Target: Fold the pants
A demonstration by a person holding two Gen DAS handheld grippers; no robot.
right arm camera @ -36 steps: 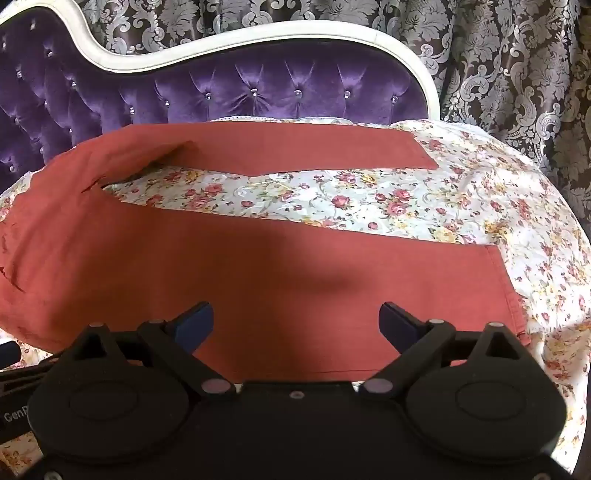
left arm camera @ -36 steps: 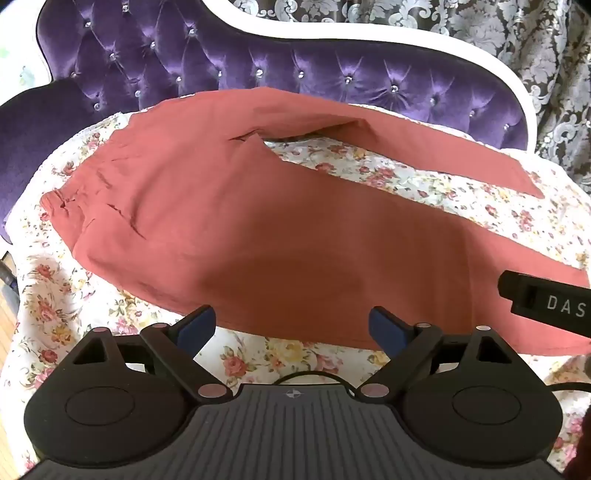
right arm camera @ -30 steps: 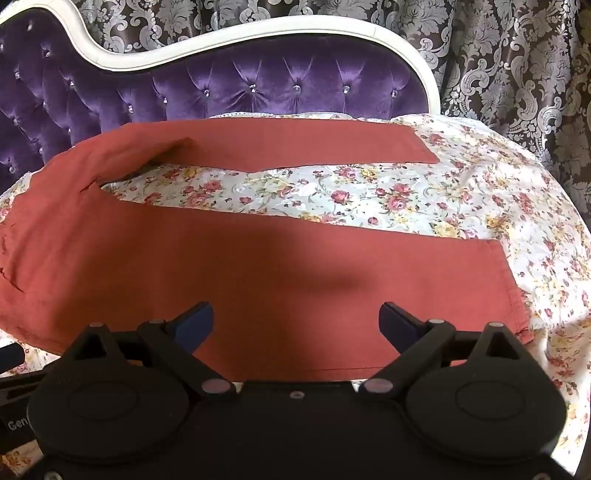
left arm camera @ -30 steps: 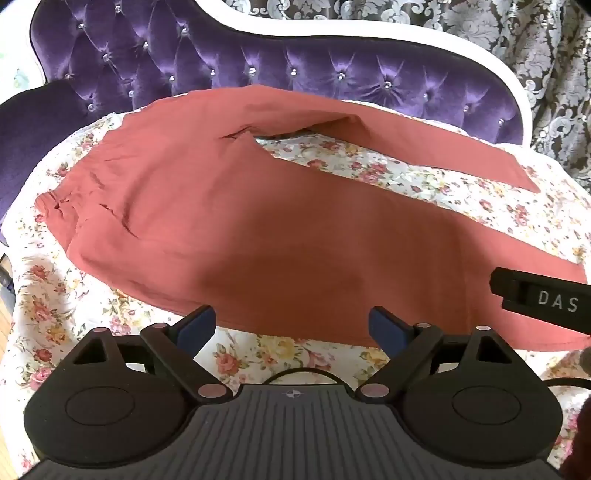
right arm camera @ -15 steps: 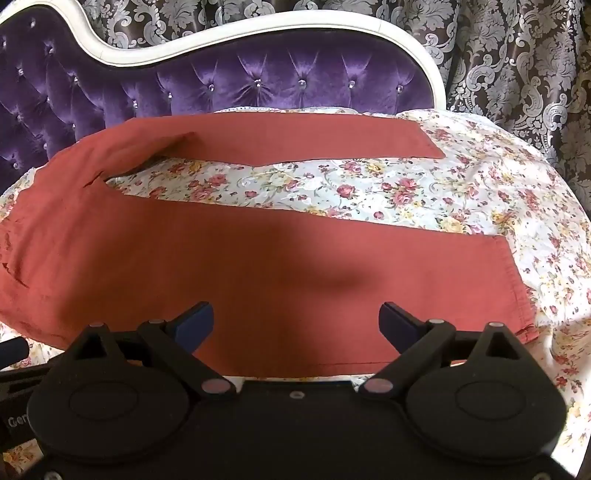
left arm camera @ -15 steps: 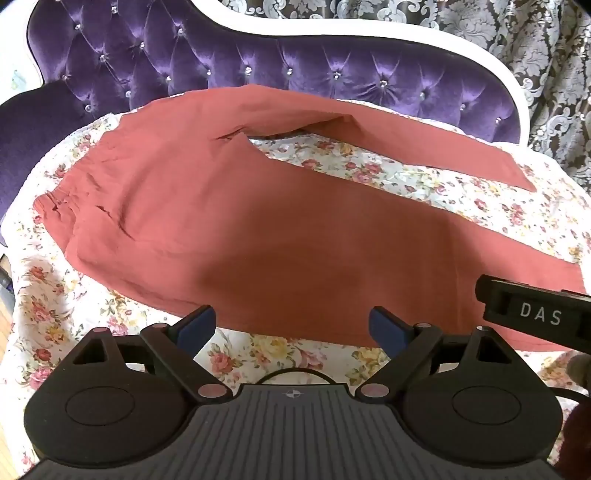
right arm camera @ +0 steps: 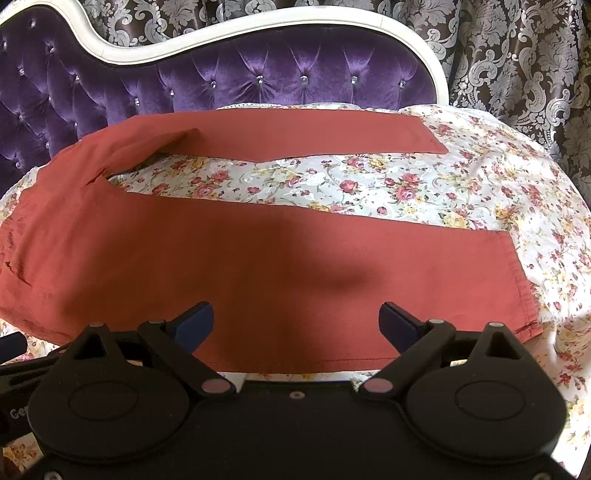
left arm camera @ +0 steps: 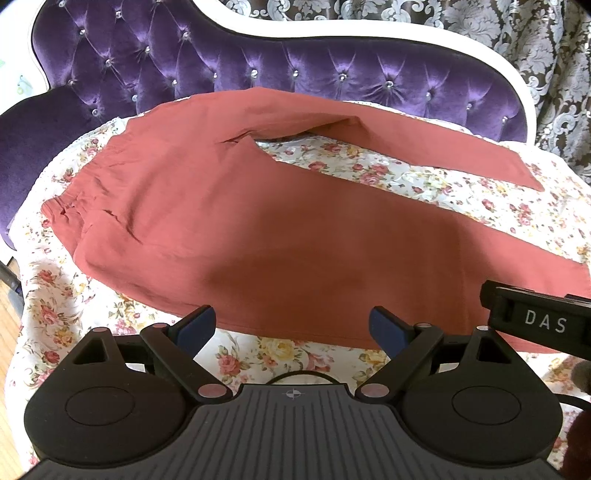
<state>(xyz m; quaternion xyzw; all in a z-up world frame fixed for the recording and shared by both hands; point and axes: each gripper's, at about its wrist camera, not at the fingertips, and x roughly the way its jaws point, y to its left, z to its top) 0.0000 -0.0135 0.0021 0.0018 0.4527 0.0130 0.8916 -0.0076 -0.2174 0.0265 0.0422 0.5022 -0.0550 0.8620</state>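
Observation:
Rust-red pants (left arm camera: 258, 236) lie spread flat on a floral sheet, waistband at the left, two legs running right in a V. The near leg (right arm camera: 295, 266) ends in a hem at the right; the far leg (right arm camera: 314, 136) lies along the sofa back. My left gripper (left arm camera: 291, 326) is open and empty, hovering at the near edge of the seat and thigh area. My right gripper (right arm camera: 297, 319) is open and empty, above the near leg's lower edge. The right gripper's body (left arm camera: 539, 325) shows at the right of the left wrist view.
The floral sheet (right arm camera: 461, 192) covers a purple tufted sofa (left arm camera: 258, 70) with a white curved frame (right arm camera: 258, 26). A patterned dark curtain (right arm camera: 517, 55) hangs behind. Wooden floor (left arm camera: 7, 332) shows at the far left.
Both grippers have shifted slightly; the right gripper's body has moved a little leftward and up in the left wrist view. The pants have not moved. Both stay open.

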